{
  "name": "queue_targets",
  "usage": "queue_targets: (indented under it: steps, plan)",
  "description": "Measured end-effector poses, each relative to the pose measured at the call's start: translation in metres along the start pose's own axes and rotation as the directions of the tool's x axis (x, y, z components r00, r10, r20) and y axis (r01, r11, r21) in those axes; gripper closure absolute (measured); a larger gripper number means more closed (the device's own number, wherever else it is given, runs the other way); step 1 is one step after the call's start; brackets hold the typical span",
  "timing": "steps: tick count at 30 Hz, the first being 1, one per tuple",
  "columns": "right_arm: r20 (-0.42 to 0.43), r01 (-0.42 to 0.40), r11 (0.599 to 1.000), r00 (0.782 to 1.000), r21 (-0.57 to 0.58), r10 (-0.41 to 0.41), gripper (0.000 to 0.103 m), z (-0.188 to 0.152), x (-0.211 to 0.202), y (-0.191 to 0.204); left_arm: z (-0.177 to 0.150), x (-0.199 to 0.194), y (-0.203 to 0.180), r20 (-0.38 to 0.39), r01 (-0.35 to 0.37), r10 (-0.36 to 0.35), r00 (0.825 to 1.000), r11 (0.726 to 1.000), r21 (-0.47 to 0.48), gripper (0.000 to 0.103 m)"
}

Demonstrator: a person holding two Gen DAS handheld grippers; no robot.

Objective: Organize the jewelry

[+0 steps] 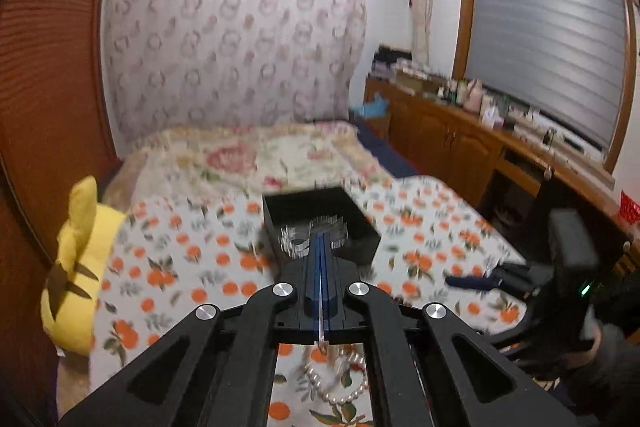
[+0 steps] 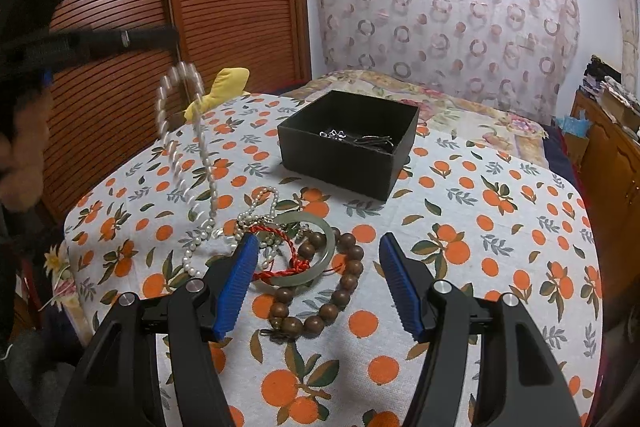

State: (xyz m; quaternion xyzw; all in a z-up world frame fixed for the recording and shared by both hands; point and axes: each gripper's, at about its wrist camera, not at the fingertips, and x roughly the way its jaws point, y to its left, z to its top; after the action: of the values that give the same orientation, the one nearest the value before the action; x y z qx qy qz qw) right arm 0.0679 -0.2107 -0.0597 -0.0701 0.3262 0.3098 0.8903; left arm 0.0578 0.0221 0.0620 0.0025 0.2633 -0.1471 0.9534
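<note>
In the left wrist view, the left gripper [image 1: 322, 243] has its blue pads pressed together, clamped on the pearl necklace [image 1: 340, 379], whose strand runs out from between the fingers and hangs in a loop below them, over the orange-print cloth [image 1: 168, 267]. Past the fingertips sits the black box [image 1: 360, 239] on that cloth, with something shiny inside, too blurred to name. A yellow plush toy [image 1: 76, 259] lies at the left edge of the cloth. In the right wrist view, the right gripper [image 2: 316, 247] hovers with its jaws apart and nothing between them, just above a pile of jewelry: a green bangle [image 2: 320, 267], a brown bead bracelet [image 2: 320, 311], a red cord [image 2: 280, 259] and a second pearl strand [image 2: 260, 203], all touching or overlapping. The box stands farther back, well apart from the pile. At the upper left the left gripper holds the necklace aloft, its lower end reaching the pile
</note>
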Motion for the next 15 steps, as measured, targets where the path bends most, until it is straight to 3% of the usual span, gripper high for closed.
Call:
queue_targets:
  steps: [4,8,12,15]
  plan:
    - [-0.002,-0.005,1.0,1.0,-0.003,0.005,0.038,0.0,0.001,0.003,0.015,-0.02,-0.001,0.052,-0.01,0.009,0.999,1.0,0.013,0.103]
    - [-0.01,-0.009,1.0,1.0,-0.008,0.009,0.038,-0.002,0.003,0.005,0.01,-0.019,0.004,0.03,-0.02,0.019,0.999,1.0,0.016,0.103]
    - [-0.015,-0.01,1.0,1.0,-0.004,0.01,0.038,-0.004,0.006,0.005,-0.023,0.009,0.014,-0.093,-0.037,0.038,0.995,0.999,0.011,0.103]
    - [-0.02,-0.011,1.0,1.0,0.0,0.011,0.038,-0.007,0.007,0.003,-0.061,0.038,0.019,-0.222,-0.038,0.042,0.974,0.999,0.021,0.096]
